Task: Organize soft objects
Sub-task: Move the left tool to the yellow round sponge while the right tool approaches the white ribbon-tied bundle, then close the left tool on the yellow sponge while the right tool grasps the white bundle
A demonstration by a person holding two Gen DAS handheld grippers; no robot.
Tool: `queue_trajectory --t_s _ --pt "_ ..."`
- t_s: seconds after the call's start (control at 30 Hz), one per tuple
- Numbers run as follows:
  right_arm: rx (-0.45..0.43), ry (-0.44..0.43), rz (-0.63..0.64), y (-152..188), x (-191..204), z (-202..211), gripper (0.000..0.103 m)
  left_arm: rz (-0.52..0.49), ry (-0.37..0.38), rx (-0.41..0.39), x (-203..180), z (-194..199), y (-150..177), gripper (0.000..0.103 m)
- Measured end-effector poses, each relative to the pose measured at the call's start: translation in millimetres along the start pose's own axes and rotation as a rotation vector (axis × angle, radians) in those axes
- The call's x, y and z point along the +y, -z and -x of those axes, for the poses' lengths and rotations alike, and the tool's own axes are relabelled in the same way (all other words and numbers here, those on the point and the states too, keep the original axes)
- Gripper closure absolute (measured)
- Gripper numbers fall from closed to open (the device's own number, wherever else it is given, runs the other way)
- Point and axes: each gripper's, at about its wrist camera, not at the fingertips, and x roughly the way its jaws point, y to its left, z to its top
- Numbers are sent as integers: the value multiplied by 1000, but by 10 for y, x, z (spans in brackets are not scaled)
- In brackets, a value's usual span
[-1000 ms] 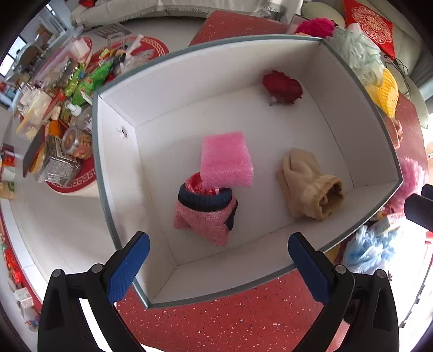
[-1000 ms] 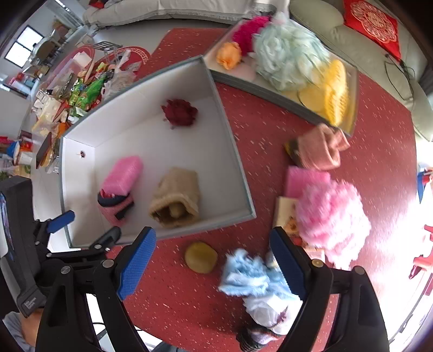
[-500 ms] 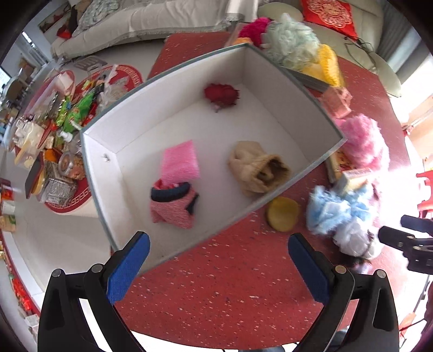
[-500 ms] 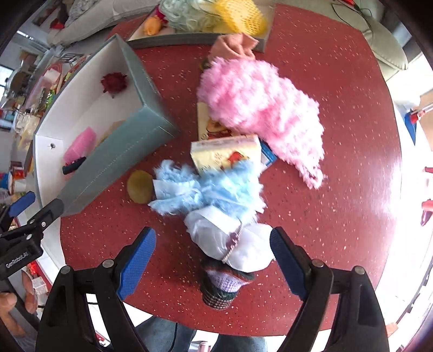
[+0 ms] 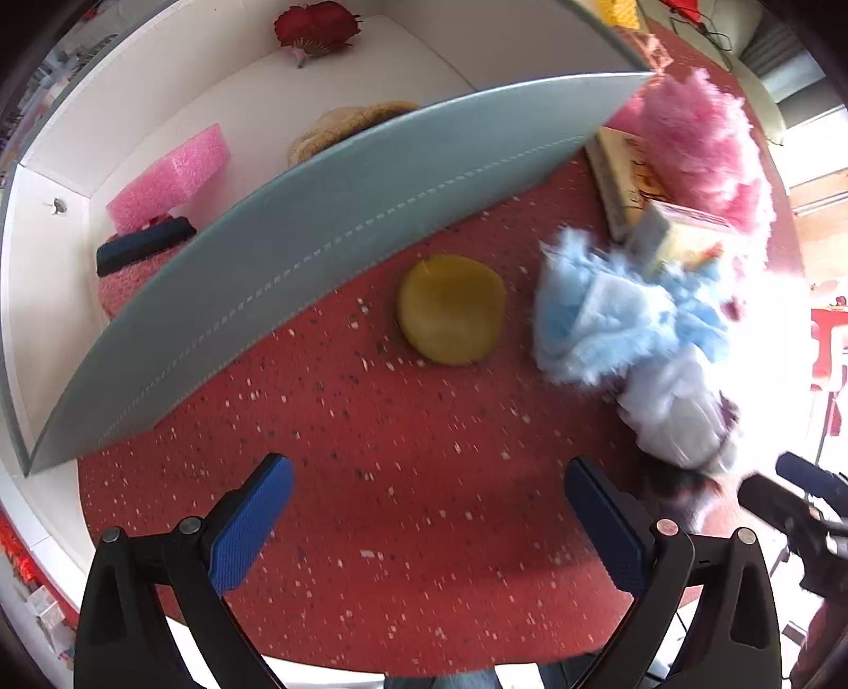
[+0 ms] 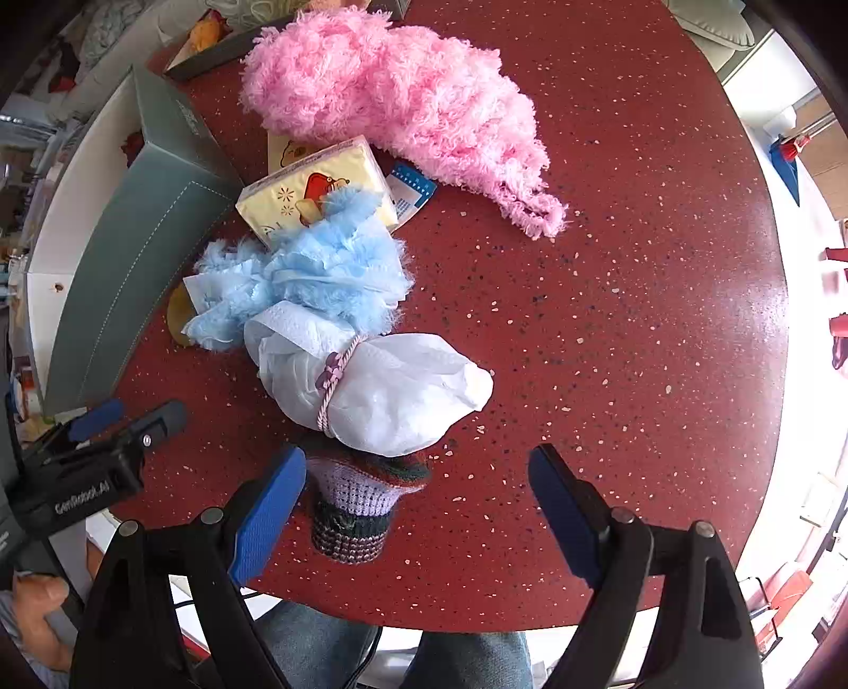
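Note:
My left gripper (image 5: 429, 522) is open and empty, low over the red table, short of a round yellow sponge (image 5: 450, 316) lying beside the grey box (image 5: 339, 212). The box holds a pink sponge (image 5: 169, 177), a pink knit hat (image 5: 135, 267), a tan knit item (image 5: 347, 124) and a red item (image 5: 315, 29). My right gripper (image 6: 418, 509) is open, its jaws on either side of a purple knit hat (image 6: 352, 506) without touching it. Behind the hat lie a white tied bundle (image 6: 371, 389), a fluffy blue piece (image 6: 312, 278) and a fluffy pink piece (image 6: 403, 106).
A yellow tissue pack (image 6: 312, 193) and a flat booklet (image 5: 623, 180) lie between the blue and pink fluff. The table's front edge (image 6: 477, 625) is close below both grippers. A dark tray (image 6: 233, 42) with more soft things stands at the back.
My left gripper has pulled back from above the box and dropped towards the table in front of the yellow sponge. My right gripper has come down closer to the white bundle and the purple hat.

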Motion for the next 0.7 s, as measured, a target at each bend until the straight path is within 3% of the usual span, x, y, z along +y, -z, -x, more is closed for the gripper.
queue_trajectory --t_s 0.37,0.7 --pt "3 109 303 -290 526 -320 15 44 -90 -43 -6 -268 -422 0" --pt "26 98 394 -313 830 -591 15 64 -103 -68 23 -390 -641 0"
